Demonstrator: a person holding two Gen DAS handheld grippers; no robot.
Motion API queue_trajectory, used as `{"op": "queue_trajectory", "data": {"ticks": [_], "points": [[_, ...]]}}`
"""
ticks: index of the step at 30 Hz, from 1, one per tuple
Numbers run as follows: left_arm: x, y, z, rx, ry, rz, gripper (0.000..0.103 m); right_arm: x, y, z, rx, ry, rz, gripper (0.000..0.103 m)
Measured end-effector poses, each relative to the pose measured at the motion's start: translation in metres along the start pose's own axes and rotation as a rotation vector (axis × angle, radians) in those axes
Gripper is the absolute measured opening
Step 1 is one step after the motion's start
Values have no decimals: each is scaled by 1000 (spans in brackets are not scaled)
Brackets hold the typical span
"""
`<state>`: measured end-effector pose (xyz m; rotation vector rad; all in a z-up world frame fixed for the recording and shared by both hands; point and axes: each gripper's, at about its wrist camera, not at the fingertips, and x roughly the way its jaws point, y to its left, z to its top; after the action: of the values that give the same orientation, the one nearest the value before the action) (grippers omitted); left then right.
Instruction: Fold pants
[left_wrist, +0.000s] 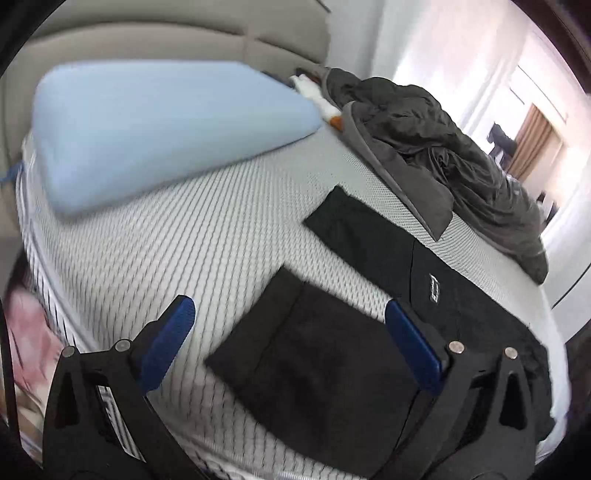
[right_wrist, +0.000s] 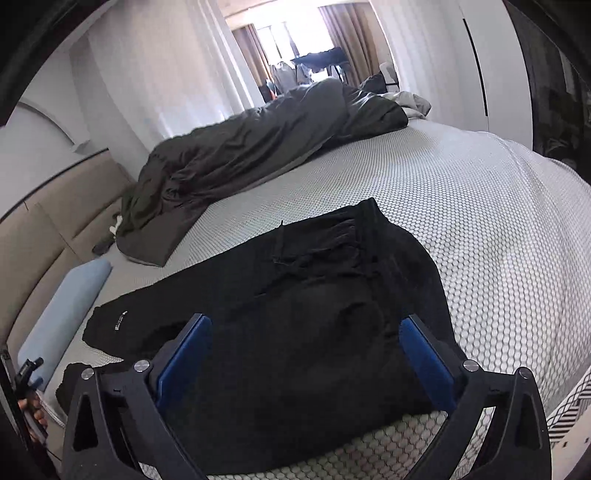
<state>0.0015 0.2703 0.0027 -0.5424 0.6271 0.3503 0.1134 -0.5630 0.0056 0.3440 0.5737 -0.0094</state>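
Black pants (left_wrist: 332, 362) lie spread flat on the white honeycomb-patterned mattress (left_wrist: 184, 243), both leg ends towards a blue pillow. A small white logo (left_wrist: 435, 288) marks one leg. My left gripper (left_wrist: 291, 314) hovers open over the leg ends, its blue pads wide apart and holding nothing. In the right wrist view the waistband end of the pants (right_wrist: 325, 295) is bunched, with a drawstring on top. My right gripper (right_wrist: 306, 328) is open above that end, blue pads well apart and nothing gripped. The left gripper (right_wrist: 29, 373), in a hand, shows at the far left edge.
A light blue pillow (left_wrist: 147, 136) rests against the beige padded headboard (left_wrist: 166, 40). A crumpled dark grey duvet (left_wrist: 443, 155) fills the far side of the bed, also the dark grey duvet (right_wrist: 251, 155). White curtains and a bright window stand beyond.
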Motion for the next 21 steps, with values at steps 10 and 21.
{"op": "queue_trajectory", "data": {"ticks": [10, 21], "points": [[34, 33, -43, -131, 182, -133, 78, 2, -47, -8, 72, -3, 70, 103], [76, 23, -12, -213, 57, -130, 8, 19, -49, -24, 28, 68, 20, 103]]}}
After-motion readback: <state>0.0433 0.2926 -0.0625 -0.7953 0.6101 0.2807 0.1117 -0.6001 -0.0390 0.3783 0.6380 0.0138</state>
